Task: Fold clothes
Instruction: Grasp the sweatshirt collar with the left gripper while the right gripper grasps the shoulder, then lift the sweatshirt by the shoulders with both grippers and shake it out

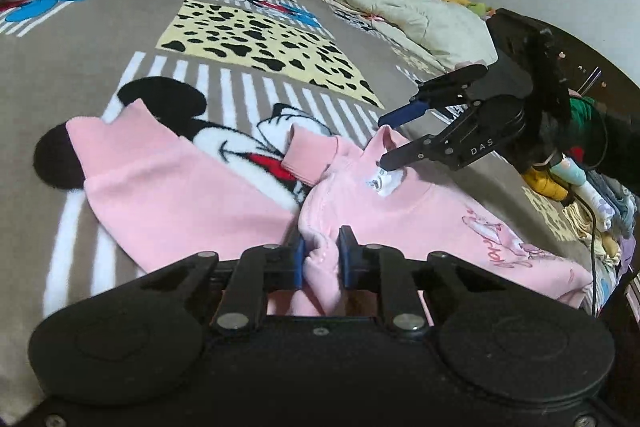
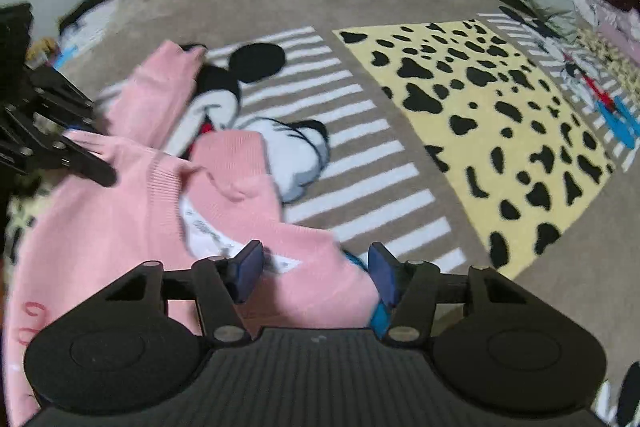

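Here 1 pink sweater [image 1: 224, 195] spans 2 grippers: left gripper [image 1: 322, 259] pinching, right gripper [image 1: 390, 143] apart.

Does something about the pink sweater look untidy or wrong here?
Yes. The pink sweater lies crumpled on the blanket, not flat. One sleeve is bent back across the body beside the collar, and the left gripper pinches a bunched fold.

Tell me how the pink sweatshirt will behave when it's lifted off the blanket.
Probably floppy: the pink sweatshirt bunches into soft folds where the left gripper pinches it. Its loose sleeve lies flat on the blanket and would likely dangle. The fleecy surface suggests it will not slip easily from the pads.
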Motion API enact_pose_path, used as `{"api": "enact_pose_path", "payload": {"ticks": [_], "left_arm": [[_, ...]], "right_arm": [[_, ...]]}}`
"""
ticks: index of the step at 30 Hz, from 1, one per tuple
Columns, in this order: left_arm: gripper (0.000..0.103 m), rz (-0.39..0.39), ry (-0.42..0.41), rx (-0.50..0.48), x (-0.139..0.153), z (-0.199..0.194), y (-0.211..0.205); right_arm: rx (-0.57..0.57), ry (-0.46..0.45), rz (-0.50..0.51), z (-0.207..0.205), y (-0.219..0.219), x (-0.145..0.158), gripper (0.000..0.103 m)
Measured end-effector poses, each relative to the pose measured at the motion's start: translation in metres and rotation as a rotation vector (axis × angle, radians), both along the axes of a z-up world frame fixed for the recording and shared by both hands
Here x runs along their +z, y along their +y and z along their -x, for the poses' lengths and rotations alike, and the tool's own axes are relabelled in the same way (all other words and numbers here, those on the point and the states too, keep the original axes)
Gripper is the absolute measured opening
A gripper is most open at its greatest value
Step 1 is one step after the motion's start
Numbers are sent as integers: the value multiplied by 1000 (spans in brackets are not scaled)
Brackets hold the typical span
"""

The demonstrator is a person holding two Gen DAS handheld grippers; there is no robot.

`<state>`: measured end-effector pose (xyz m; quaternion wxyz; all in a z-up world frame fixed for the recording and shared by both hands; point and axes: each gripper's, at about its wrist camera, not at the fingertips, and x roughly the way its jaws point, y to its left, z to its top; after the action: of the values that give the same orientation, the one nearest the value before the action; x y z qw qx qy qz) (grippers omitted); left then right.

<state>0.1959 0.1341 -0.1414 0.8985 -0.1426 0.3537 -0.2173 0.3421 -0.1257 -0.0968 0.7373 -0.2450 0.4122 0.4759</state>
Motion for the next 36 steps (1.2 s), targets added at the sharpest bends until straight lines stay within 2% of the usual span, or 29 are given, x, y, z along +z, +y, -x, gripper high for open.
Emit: {"api": "enact_pose_path", "payload": {"ticks": [2,5,6,7,9,10,14,19,22,25,31,36], "left_arm": [[16,2,-1,3,0,0,0],[16,-1,-8,4,2,1,-1],[16,-2,-10,4,3,1,-1],[16,-2,-13,4,4,1,-1],[15,-6,-23,5,7,1,-1],[15,-10,-31,8,9,2,-2],[14,-20,-65,21,18,7,-5],[14,-59,-140,45,41,21,-14],[13,-70,-196,59,60,36,-22],[13,-135,-260,63,77,51,-37],[13,-177,-331,63,110,60,-57],[14,-222,-403,45,149,66,-71]], "right_arm": [[4,-4,16,-1,2,-3,65],[8,-4,24,-1,-1,-1,47],[9,-20,31,1,-2,1,33],[7,-27,43,4,-5,3,26],[7,-60,43,14,-12,8,17],[1,-74,36,19,-15,12,16],[-8,-134,-3,43,-28,34,14],[-33,-251,-13,79,-40,61,13],[-67,-311,-33,95,-49,78,13],[-105,-358,-62,112,-60,99,13],[-148,-450,-75,142,-80,135,13],[-202,-531,-91,160,-98,164,12]]}}
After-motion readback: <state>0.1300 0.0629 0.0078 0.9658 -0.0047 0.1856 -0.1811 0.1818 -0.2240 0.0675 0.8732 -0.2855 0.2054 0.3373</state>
